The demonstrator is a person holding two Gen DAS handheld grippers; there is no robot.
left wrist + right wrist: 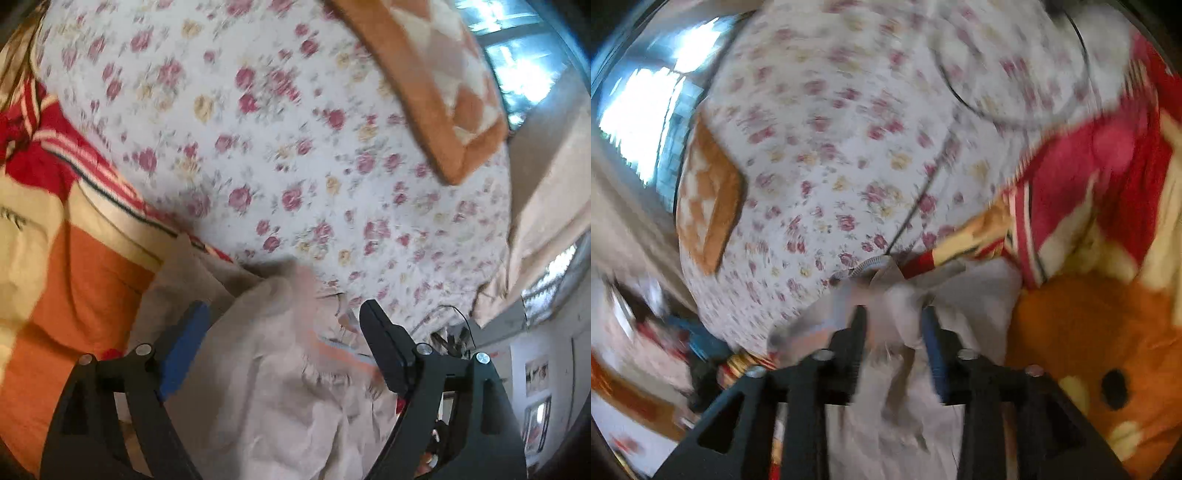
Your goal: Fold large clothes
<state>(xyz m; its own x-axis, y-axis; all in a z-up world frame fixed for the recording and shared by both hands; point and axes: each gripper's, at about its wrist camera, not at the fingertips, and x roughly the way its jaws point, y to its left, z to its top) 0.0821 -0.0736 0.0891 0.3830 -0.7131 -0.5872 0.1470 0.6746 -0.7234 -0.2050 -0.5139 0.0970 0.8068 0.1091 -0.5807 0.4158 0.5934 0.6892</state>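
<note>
A pale beige garment [280, 369] lies crumpled on a bed with a floral sheet [258, 129]. My left gripper [284, 314] is open, its fingers apart over the cloth with a fold bulging between them. In the right wrist view my right gripper [894, 314] is shut on a bunched fold of the same garment [897, 295], with cloth hanging below the fingers. Both views are blurred by motion.
A red, cream and orange plush blanket [66, 258] lies to the left and also shows in the right wrist view [1108, 295]. An orange checked pillow [436, 85] lies farther up the bed. A dark cable [916, 206] runs over the sheet. A bright window [646, 110] is beyond.
</note>
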